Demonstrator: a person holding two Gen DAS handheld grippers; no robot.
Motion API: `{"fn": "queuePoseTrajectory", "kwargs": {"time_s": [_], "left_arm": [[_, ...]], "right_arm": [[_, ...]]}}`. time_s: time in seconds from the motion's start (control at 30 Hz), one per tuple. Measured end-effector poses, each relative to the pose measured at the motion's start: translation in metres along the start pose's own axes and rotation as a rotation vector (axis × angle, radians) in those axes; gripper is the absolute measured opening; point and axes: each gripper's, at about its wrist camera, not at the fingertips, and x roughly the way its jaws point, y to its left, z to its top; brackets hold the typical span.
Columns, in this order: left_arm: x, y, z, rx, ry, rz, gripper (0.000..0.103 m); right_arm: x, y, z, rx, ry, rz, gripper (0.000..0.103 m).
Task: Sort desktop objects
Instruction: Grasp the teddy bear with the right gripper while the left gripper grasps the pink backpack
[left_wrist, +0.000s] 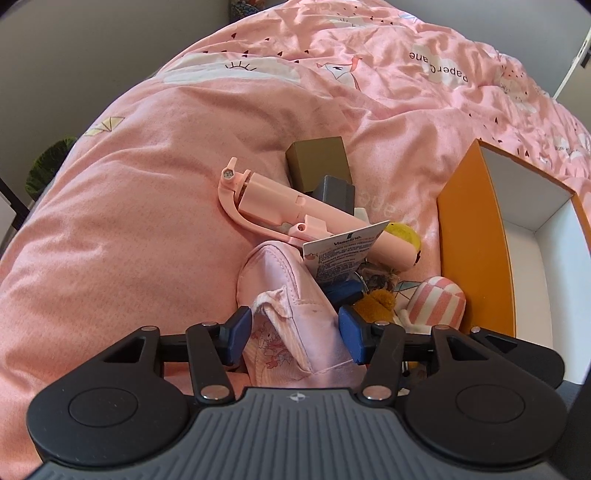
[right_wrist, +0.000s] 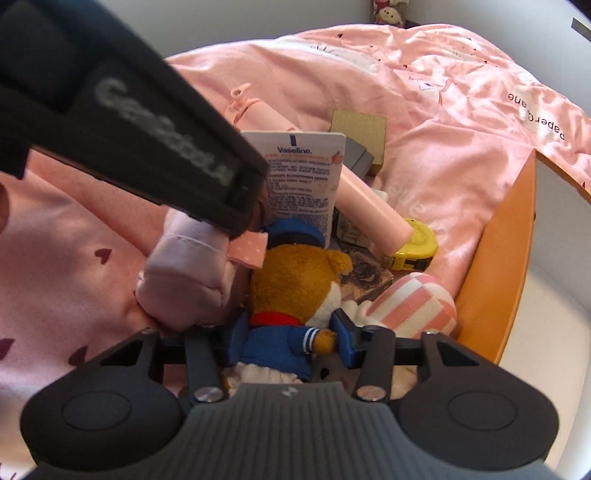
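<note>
The left tool (left_wrist: 295, 334) is set astride a pale pink zipped pouch (left_wrist: 291, 295), one blue pad at each side of the fabric. Whether the pads (left_wrist: 236, 332) press on the pouch or only flank it cannot be told; the jaws stand fairly wide. The right tool (right_wrist: 286, 338) is lowered over a brown plush doll in a blue sailor suit (right_wrist: 291, 295), the doll's body lying between the pads. Its jaws appear parted around the doll rather than pinched on it, so no grip is read there.

Around these two things a heap is seen on the pink bed cover (left_wrist: 129, 221): a pink folding selfie stick (left_wrist: 295, 206) lies across the top, with a Vaseline card (right_wrist: 301, 181) leaning against it, a yellow tape measure (right_wrist: 417, 243) under its far end, a brown box (left_wrist: 319, 162) and a grey block (left_wrist: 336, 192) behind, and a pink-and-white striped soft item (right_wrist: 413, 306) beside the doll. Just to the right of the heap stands an orange box with a white inside (left_wrist: 476, 236), which looks empty where it is visible.

The step in hand is judged to be picking up: both tools are placed on soft items, neither lifted. Next, a firm closing is called for, then a straight lift, so that the selfie stick and card are not dragged along, and a carry into the orange box.
</note>
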Motion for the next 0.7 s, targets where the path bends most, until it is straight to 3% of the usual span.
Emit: {"fn": "queuePoseTrajectory", "kwargs": {"time_s": [0.17,0.43,0.7], "left_arm": [[-0.008,-0.005,0.002,0.01,0.003,0.027,0.063],[-0.022,-0.006,0.006,0.008,-0.019,0.058,0.066],[-0.01,-0.023,0.001,0.074,0.003,0.097,0.066]], "right_arm": [[-0.026,-0.004,-0.007,0.012,-0.082,0.006,0.045],[-0.087,-0.017,-0.008,0.022,-0.278,-0.091,0.045],[-0.131,-0.06,-0.01,0.176,-0.366,-0.064,0.045]]}}
